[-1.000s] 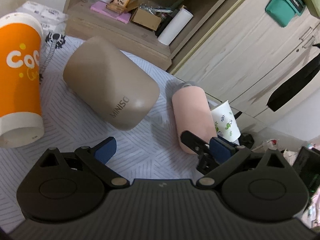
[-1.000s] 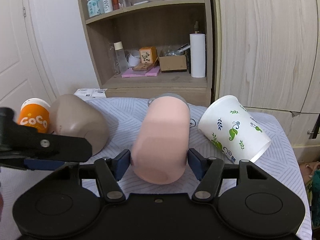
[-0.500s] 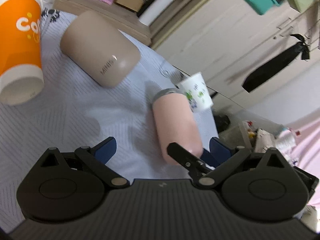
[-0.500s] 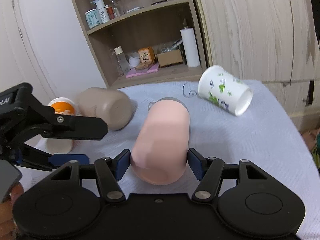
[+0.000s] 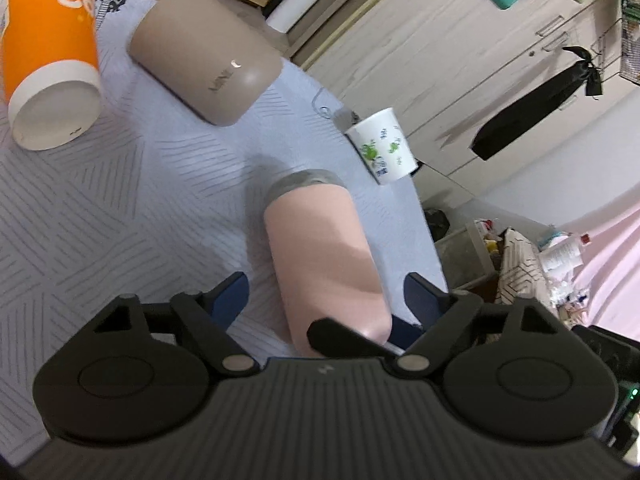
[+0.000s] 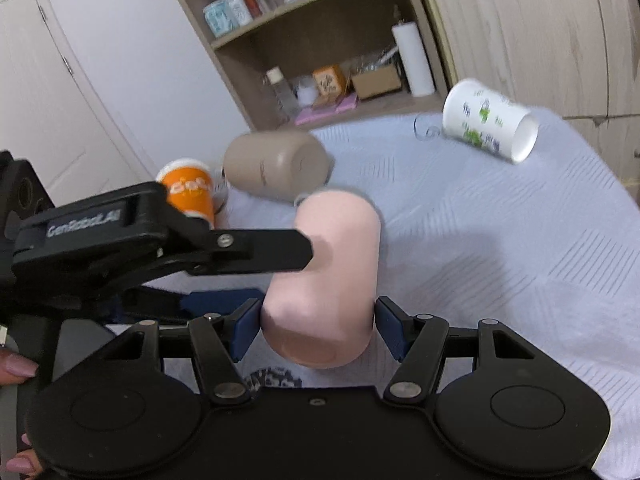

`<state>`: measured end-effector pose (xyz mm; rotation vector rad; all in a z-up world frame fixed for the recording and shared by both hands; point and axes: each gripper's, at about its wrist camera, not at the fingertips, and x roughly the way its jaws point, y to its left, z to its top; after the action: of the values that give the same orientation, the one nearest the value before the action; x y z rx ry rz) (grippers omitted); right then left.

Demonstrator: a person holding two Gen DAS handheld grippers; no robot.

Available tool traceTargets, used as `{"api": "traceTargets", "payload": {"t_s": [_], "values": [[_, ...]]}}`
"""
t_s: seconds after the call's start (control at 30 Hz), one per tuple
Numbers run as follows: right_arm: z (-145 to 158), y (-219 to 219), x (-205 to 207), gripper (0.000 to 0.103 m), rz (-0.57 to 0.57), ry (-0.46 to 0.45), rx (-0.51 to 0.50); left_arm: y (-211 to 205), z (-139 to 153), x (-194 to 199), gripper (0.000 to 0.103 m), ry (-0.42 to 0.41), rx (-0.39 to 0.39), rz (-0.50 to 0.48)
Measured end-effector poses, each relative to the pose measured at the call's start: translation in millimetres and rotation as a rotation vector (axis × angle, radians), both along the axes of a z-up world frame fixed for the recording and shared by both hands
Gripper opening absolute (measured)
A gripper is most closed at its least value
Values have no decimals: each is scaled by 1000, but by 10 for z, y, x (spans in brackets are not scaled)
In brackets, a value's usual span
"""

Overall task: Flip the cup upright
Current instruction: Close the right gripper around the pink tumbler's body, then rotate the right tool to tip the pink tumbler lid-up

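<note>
Pink cup [image 6: 324, 276]: matte, cylindrical, tilted with its closed base toward the right wrist camera and its grey-rimmed mouth [image 5: 306, 180] pointing away toward the counter [image 6: 500, 240]; held at the middle of the right wrist view. Right tool [image 6: 318, 326]: blue pads [image 6: 244, 328] pressed against both sides of the pink cup near its base, closed on it. Left tool [image 5: 326, 300]: spread wide, pads standing clear of the cup on either side, nothing gripped; in the right wrist view its black arm reaches in from 9 o'clock, one finger [image 6: 264, 250] crossing in front of the cup's left flank; contact there cannot be told. Counter covering: pale lavender cloth with a striped weave. Beige cup [image 6: 276, 166]: lying on its side at 11 o'clock of the pink cup, printed lettering on its wall. Orange cup [image 6: 190, 190]: white band and white lettering, lying just beside the beige cup at 10 o'clock. White paper cup [image 6: 490, 120]: green leaf print, lying on its side at 1 o'clock, well apart, open mouth facing right. Wooden shelf unit [image 6: 320, 40]: behind the counter at 12 o'clock, holding bottles, boxes and a white paper roll [image 6: 414, 60].
</note>
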<state>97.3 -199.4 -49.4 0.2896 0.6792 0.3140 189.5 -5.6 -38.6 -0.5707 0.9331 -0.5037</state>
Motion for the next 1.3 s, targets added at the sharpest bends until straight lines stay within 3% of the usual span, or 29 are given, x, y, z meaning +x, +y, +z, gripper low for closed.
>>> {"api": "traceTargets", "payload": {"t_s": [0.1,0.2,0.33,0.53,0.73,0.9,1.13,1.3], "values": [[-11,24,25,69,23,23,-17,-4,-30,28,63,-7,15,-5],[35,-23,87,72,56,47,-14,-10,-31,39,58,-17,10,-19],[82,-99,231,76,96,84,-15,9,-21,69,57,-9,3,-29],[97,-173,516,77,249,180,1,14,-86,237,59,57,-40,-64],[52,-264,756,79,260,245,57,-58,-160,311,62,83,-58,-89],[-11,-254,770,74,263,240,89,-91,-169,322,62,76,-54,-87],[20,-206,555,74,271,153,30,-126,-69,113,61,-37,0,-116],[25,-107,292,73,269,40,-44,-149,-19,-100,61,-137,36,-136]]}}
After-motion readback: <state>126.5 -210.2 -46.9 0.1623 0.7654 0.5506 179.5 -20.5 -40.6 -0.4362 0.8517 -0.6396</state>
